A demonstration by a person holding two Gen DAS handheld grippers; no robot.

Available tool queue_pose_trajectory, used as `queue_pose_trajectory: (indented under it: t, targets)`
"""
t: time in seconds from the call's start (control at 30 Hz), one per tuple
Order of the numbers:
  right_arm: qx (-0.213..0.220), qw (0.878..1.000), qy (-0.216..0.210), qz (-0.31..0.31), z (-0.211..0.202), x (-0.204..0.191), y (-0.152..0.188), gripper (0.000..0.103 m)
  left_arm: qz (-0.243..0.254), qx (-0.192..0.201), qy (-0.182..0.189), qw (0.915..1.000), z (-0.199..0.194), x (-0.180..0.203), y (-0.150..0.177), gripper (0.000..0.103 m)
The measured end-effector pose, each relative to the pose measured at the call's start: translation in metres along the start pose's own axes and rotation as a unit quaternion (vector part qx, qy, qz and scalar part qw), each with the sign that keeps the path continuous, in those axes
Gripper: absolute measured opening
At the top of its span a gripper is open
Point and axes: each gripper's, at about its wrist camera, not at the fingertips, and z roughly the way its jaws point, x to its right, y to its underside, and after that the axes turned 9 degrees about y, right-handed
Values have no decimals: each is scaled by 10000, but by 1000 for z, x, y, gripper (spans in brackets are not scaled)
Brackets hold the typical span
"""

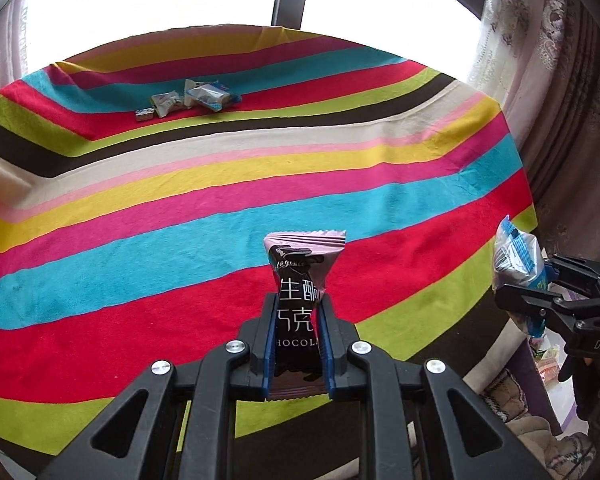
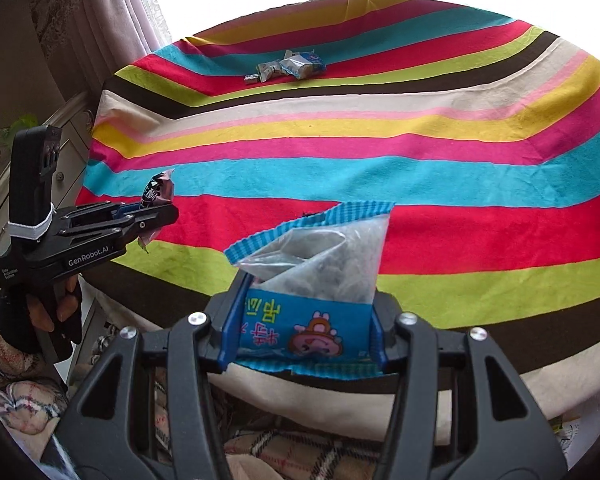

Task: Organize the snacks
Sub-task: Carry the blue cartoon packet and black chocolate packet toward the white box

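Your left gripper [image 1: 298,334] pinches a chocolate bar [image 1: 300,292]. Your right gripper [image 2: 303,334] squeezes a blue bag [image 2: 312,280], near the cloth [image 1: 220,184] edge. Small snacks [image 1: 188,100] lie far across.

My right gripper [image 2: 304,320] clamps a blue snack bag [image 2: 312,280] above the striped tablecloth [image 2: 380,152]; my left gripper [image 2: 156,216] pinches a chocolate packet [image 2: 156,190].
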Motion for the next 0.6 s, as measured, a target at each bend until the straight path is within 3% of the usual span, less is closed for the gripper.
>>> queue_pose_trajectory:
  t: [0.2,0.37,0.6]
  targets:
    - [38,9992,377,127,-25,31,32,54,510,-349,269,9977,15,44,0,19]
    - [206,9972,557,454,-52,58,66,54,1174,-495,481,9907,18,88,-3,19]
    - [394,9898,824,1091,-77,94,104,54,2168,-831,1022,9673,31,167,-5,19]
